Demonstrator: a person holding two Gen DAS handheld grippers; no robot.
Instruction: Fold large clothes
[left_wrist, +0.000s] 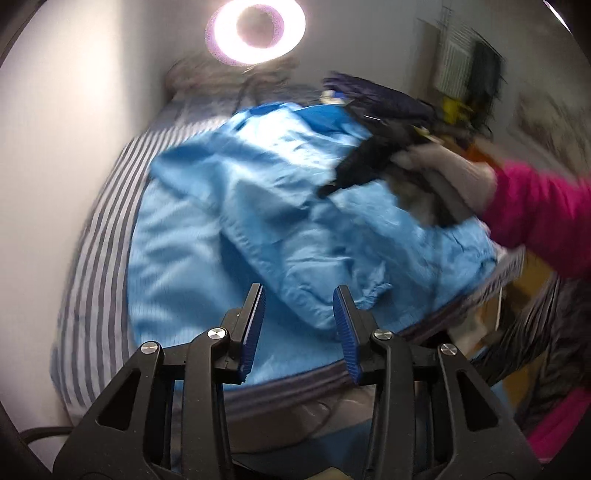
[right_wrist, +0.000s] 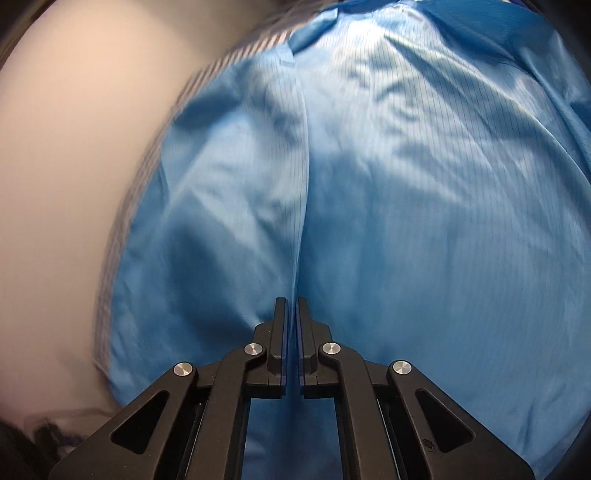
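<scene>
Two views disagree: my left gripper gapes empty above the blue garment. Only there I see a pink sleeve to its right. My right gripper looks pinched shut over the cloth; whether it grips a fold, I cannot tell.

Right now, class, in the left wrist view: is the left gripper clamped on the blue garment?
No. The left gripper stands with its jaws apart and no cloth between them, above the blue garment spread on the striped bedsheet.
</scene>
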